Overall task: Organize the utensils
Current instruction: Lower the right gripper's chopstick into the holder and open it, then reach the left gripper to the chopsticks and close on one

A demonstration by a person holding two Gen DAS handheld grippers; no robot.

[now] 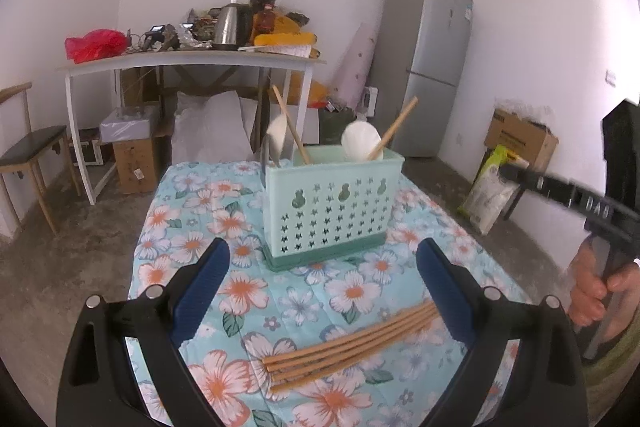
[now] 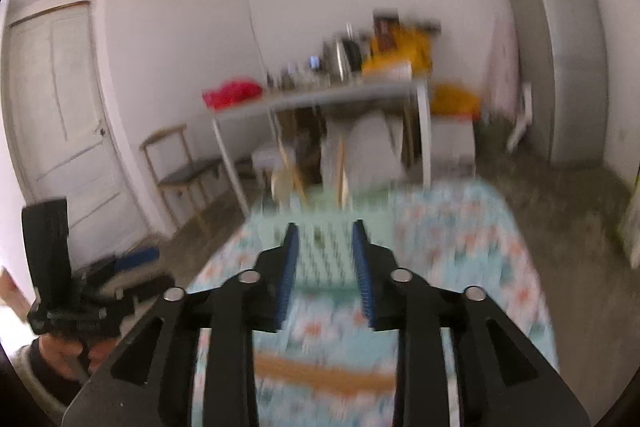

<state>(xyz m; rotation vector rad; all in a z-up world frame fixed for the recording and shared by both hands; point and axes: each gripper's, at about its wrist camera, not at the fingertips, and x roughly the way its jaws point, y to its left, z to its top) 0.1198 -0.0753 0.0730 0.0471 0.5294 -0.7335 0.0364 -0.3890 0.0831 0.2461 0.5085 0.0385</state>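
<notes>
Lying loose on the near cloth point(image 1: 192, 211) before the far caddy point(image 1: 332, 203), the chopsticks point(image 1: 352, 343) could be scattered if only some are pinched, since the left gripper point(image 1: 320, 291) and right gripper point(image 2: 326, 267) are both held apart and empty.

Soft, even daylight fills a white-walled room, with no hard shadows and no glare. The left wrist view is sharp through the middle: the star cut-outs of the green utensil basket point(image 1: 332, 211) and the flowered cloth point(image 1: 248, 291) read crisply, while the edges bend under fisheye distortion, bowing the white side table point(image 1: 192, 61) and tilting the grey fridge point(image 1: 424, 67). A black vignette rings both frames. The right wrist view is heavily motion-blurred: the basket point(image 2: 324, 247), the cloth point(image 2: 452, 227) and a smear of wooden sticks point(image 2: 324, 373) dissolve into streaks, and only the near black gripper frame stays fairly sharp.
</notes>
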